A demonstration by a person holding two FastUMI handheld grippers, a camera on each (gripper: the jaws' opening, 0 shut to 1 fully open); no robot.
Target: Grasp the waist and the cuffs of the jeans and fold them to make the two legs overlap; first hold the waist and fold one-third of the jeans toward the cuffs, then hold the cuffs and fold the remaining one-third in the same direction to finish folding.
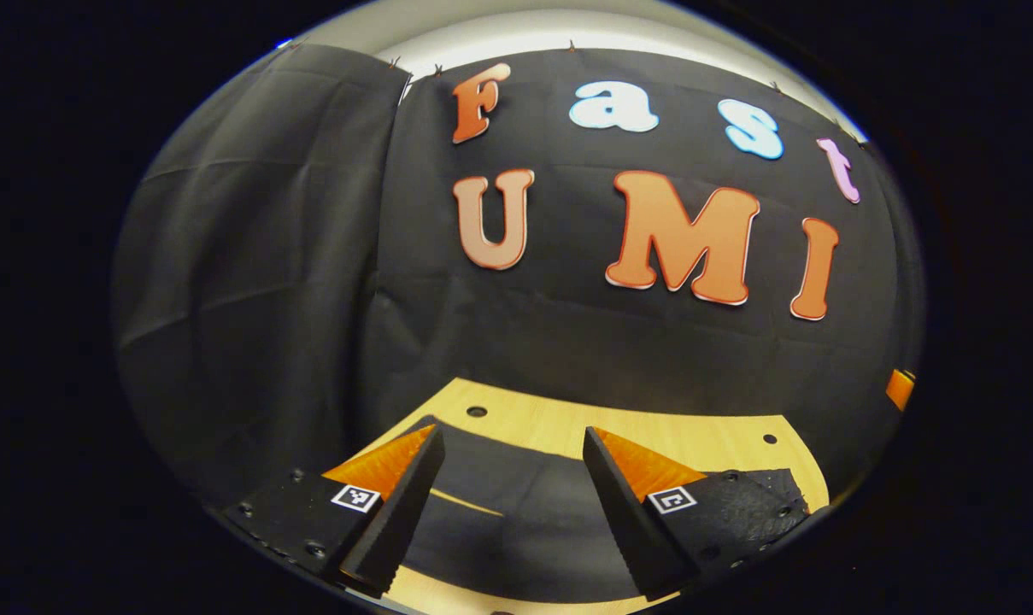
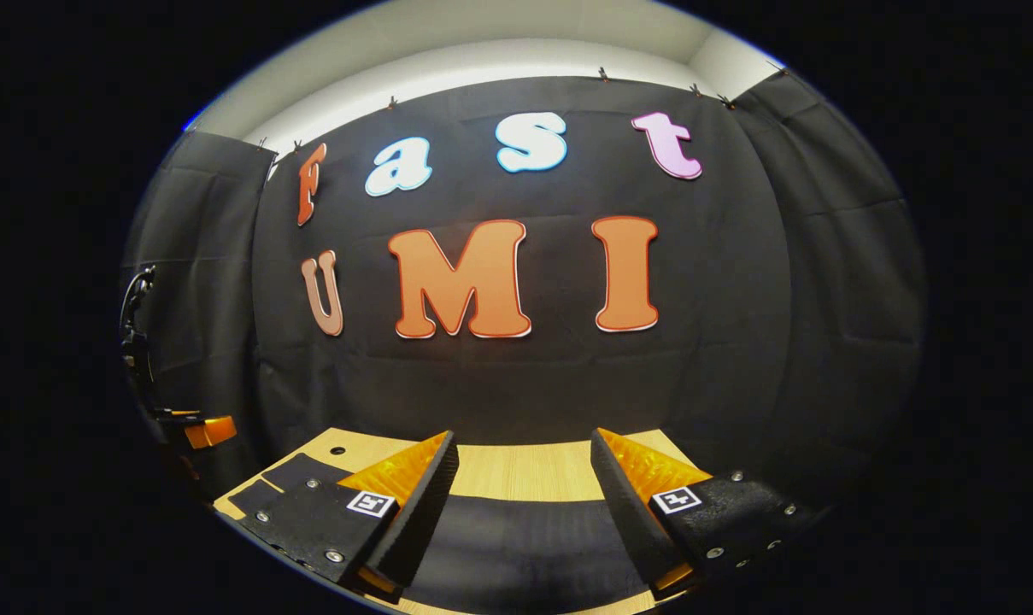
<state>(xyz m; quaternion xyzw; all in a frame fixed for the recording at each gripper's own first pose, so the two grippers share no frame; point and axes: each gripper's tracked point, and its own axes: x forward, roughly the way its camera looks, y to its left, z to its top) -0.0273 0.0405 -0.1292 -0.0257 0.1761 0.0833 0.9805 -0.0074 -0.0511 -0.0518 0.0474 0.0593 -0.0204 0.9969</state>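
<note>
Now both grippers, left gripper [image 1: 511,478] and right gripper [image 2: 523,483], have jaws wide open, holding nothing. Dark jeans [image 1: 516,504] lie low in the frame on the wooden surface [image 1: 567,423]. Go down slowly and pinch just the edge.

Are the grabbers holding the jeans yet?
No. Both the left gripper and the right gripper have fingers spread apart with nothing between them, above the dark jeans on the wooden table.

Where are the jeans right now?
The jeans lie dark and flat on the wooden table, low in the left gripper view between the open left gripper, and likewise below the right gripper.
</note>
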